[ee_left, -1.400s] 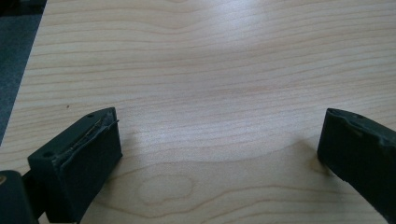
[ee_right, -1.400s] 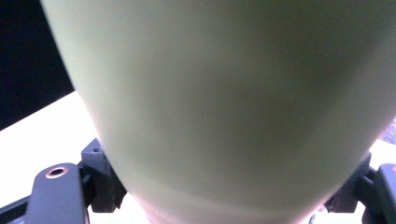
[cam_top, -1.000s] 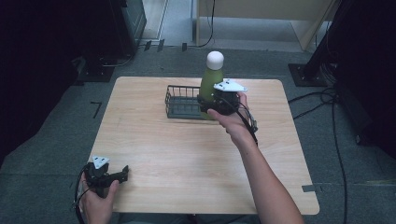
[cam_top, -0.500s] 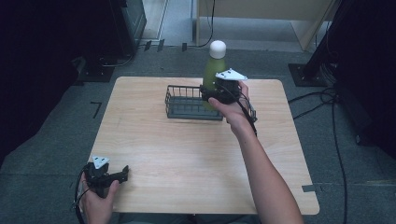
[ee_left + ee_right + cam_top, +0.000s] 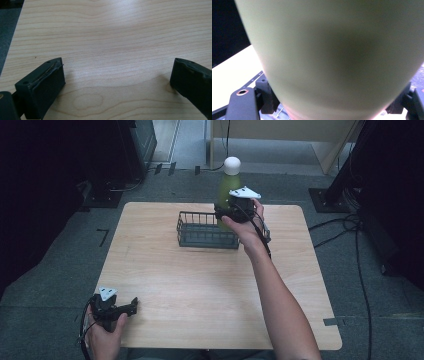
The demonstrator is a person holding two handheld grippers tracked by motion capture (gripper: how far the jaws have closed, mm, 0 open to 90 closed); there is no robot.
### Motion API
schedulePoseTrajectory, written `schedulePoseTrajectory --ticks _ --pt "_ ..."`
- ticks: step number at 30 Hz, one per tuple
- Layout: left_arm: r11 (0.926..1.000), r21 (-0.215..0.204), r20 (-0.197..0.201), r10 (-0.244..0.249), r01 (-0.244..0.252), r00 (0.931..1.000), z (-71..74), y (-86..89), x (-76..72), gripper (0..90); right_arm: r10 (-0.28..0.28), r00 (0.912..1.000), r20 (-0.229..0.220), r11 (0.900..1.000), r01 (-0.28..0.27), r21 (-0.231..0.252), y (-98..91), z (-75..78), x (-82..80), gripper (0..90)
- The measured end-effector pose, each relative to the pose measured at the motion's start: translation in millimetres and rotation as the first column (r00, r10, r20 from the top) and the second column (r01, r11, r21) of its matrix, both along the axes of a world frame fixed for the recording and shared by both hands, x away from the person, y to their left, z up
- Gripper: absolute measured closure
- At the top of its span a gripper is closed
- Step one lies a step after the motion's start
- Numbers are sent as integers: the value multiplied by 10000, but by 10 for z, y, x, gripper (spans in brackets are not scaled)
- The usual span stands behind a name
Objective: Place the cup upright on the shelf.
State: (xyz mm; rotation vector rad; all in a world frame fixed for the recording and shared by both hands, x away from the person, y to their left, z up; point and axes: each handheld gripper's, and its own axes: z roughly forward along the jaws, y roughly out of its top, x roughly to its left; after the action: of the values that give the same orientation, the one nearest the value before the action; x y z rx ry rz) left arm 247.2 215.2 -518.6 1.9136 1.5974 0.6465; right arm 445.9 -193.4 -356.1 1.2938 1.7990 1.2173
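Since the earlier frames, the one green bottle [image 5: 228, 185] has shifted right, clear of the single wire basket [image 5: 206, 230]; it stands upright, white cap up, above the surface [image 5: 200, 280] at the basket's far right corner. Right tongs [image 5: 225, 215] clench it; left tongs [image 5: 131, 306] are released.

The wire basket [image 5: 207, 230] stands at the far middle of the table [image 5: 200, 285], with the green bottle [image 5: 229, 187] at its right end. The near and left parts lie open.
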Motion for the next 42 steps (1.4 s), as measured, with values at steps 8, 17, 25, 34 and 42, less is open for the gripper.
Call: schedulePoseTrajectory --ticks 8,17,25,34,42 --pt "10000 0 0 -37 37 10000 0 -6 -4 0 -345 9994 -25 9994 345 -36 15 -162 142 200" --pt "10000 -1 -2 -37 37 10000 0 -6 -4 0 -540 9984 -155 9985 540 15 28 -345 214 200" --pt "10000 -1 -8 -46 46 10000 0 -6 -4 0 -524 9977 -427 9986 525 14 43 -482 233 200" --pt "10000 -1 -3 -59 59 10000 0 -6 -4 0 -541 9967 -603 9985 539 -53 49 -576 242 199" --pt "10000 4 -6 -66 66 10000 0 -6 -4 0 -522 9977 -441 9985 515 -166 56 -618 223 199"
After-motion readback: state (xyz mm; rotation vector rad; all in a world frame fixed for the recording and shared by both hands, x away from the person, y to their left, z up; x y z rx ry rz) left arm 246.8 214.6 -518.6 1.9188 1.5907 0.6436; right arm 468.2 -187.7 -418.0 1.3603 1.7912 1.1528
